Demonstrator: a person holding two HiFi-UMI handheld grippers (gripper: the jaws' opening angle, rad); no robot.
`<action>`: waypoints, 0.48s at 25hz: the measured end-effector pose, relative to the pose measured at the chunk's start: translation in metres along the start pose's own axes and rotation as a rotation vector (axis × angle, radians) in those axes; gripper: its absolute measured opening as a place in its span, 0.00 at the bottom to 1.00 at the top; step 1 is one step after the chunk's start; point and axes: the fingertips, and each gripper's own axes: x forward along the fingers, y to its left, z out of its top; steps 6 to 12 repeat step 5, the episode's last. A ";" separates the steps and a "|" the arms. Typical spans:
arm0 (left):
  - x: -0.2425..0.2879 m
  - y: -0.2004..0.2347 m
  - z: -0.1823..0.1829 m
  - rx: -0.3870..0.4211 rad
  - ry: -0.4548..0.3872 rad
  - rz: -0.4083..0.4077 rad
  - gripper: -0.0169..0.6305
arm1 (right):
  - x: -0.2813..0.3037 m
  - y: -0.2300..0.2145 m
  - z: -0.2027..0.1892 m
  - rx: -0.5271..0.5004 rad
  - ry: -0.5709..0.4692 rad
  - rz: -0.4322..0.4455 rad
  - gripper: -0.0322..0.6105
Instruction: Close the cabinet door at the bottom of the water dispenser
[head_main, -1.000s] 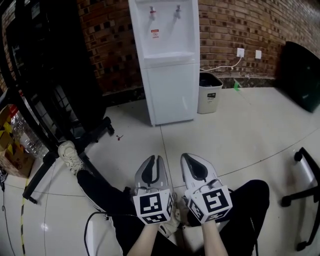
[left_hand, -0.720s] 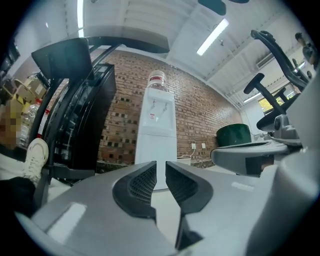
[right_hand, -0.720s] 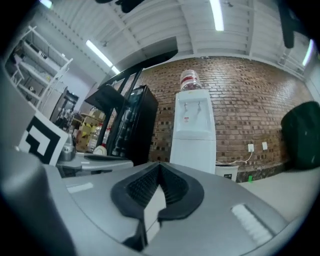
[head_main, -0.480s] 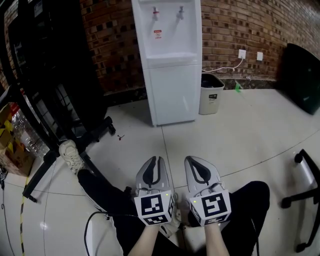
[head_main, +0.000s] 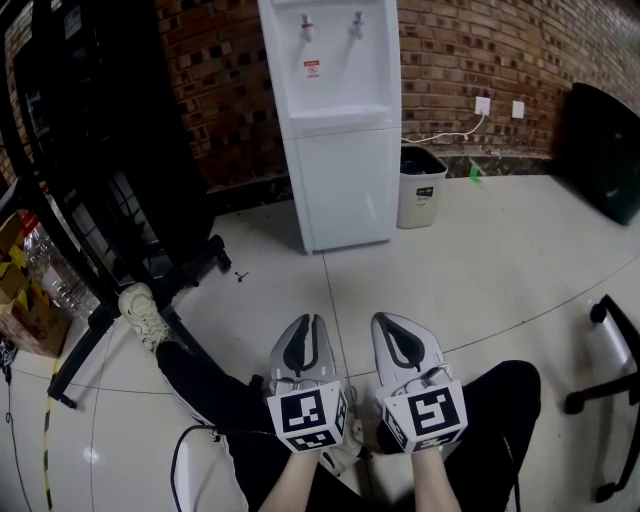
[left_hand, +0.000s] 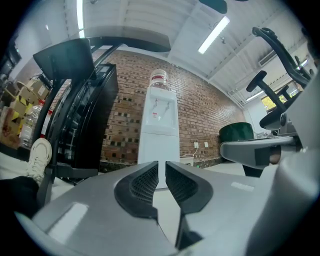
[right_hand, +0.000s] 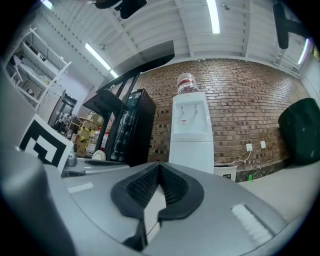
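As two grippers hang over the floor (head_main: 480, 260), the left gripper (head_main: 308, 320)'s fingers (left_hand: 142, 182) stand a slit apart, empty; one dispenser (head_main: 335, 100) stands well ahead, door (head_main: 345, 185) flush shut; the right gripper (head_main: 386, 320)'s fingers (right_hand: 142, 187) meet, empty; one bin (head_main: 418, 190) flanks the dispenser.

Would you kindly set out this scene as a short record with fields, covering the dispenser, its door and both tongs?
water dispenser: white, upright against the brick wall
cabinet door: looks flush with the front, apparently shut
waste bin: on the floor just right of the dispenser
left tongs: low by the person's legs, narrow gap, nothing between
right tongs: beside the left, closed together, empty
contact with door: none; both tongs are well short of it
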 end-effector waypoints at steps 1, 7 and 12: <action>0.000 0.000 0.000 -0.002 0.000 0.000 0.12 | 0.000 0.000 0.000 0.001 -0.001 0.002 0.05; 0.000 -0.001 -0.002 -0.005 0.003 0.002 0.12 | -0.001 -0.001 0.000 0.007 -0.006 0.007 0.05; 0.000 -0.001 -0.002 -0.005 0.003 0.002 0.12 | -0.001 -0.001 0.000 0.007 -0.006 0.007 0.05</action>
